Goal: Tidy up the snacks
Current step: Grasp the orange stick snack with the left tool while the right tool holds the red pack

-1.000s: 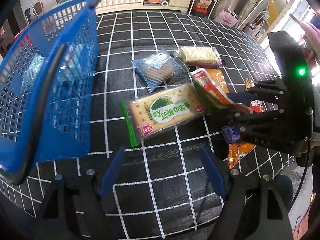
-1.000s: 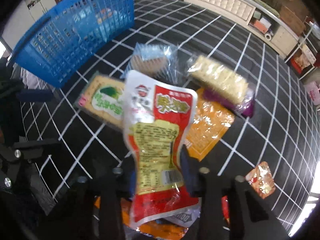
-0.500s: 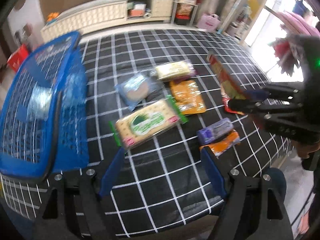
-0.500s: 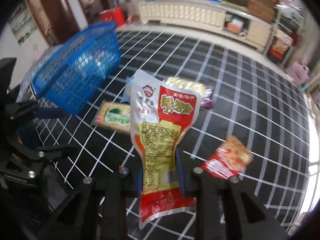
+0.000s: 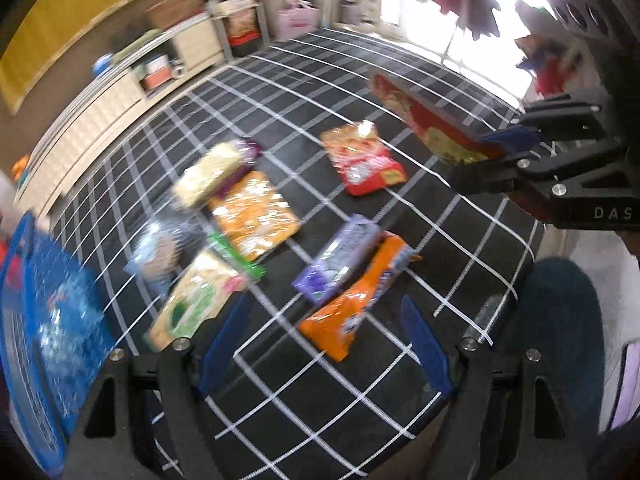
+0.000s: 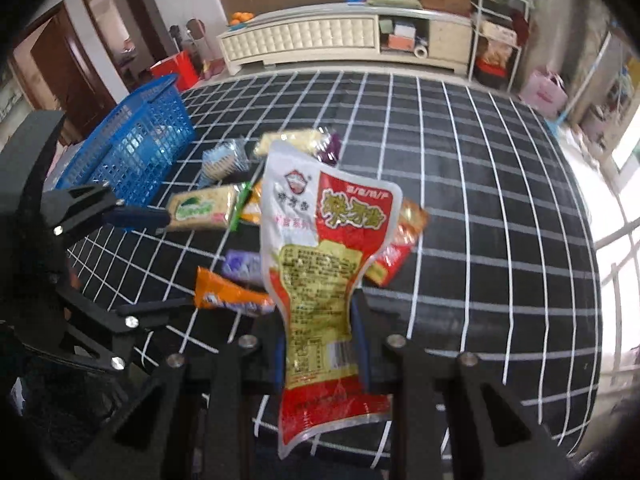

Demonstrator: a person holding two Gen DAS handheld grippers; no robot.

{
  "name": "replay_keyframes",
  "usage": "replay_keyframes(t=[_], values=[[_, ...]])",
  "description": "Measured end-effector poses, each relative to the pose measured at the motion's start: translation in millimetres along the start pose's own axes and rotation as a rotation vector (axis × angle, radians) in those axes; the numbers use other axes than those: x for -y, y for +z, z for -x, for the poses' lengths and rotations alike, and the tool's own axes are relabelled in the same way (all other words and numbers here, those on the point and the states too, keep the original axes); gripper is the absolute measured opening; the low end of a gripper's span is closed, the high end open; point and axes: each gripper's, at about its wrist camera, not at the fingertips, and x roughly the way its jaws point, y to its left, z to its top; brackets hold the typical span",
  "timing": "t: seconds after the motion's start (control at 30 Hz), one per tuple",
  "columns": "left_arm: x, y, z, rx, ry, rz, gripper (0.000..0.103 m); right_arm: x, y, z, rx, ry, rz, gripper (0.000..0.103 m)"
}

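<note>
We see the right gripper (image 6: 320, 354) clamped on the lower part of a red-and-white snack pouch (image 6: 326, 248), which stands upright in the middle of the right wrist view, lifted above the black checked tabletop (image 6: 480, 208). The left gripper (image 5: 326, 354) stands wide open with nothing between its blue pads, at the bottom of the left wrist view. Beyond it on the tabletop lie an orange packet (image 5: 356, 296) touching a purple packet (image 5: 338, 258), an orange-wrapped pack (image 5: 256, 216), a cracker pack with a green end (image 5: 196, 300), a pale cracker pack (image 5: 212, 172), a blue-wrapped biscuit (image 5: 158, 254) and a red packet (image 5: 364, 158); that view is blurred, so we cannot read their labels. The blue basket (image 6: 132, 148) sits at the left edge of the tabletop, in the upper left of the right wrist view, with pale wrapped things inside.
</note>
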Motion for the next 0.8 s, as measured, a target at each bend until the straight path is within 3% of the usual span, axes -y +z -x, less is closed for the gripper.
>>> replay_keyframes(t=[0.1,0.33,0.47,0.8], values=[[8,6,-13,-0.028,-0.015,-0.035,0.070,8,-10,-5,-0.017,0.013,-0.030,0.032],[16,10,-40,-0.110,-0.086,-0.066,0.036,17,-19,-12,-0.031,0.052,-0.074,0.032],[18,7,-54,-0.143,-0.070,-0.064,0.029,17,-19,-11,-0.027,0.053,-0.069,0.032],[20,0,-52,-0.141,-0.125,-0.021,0.014,12,-20,-9,-0.032,0.042,-0.067,0.032]])
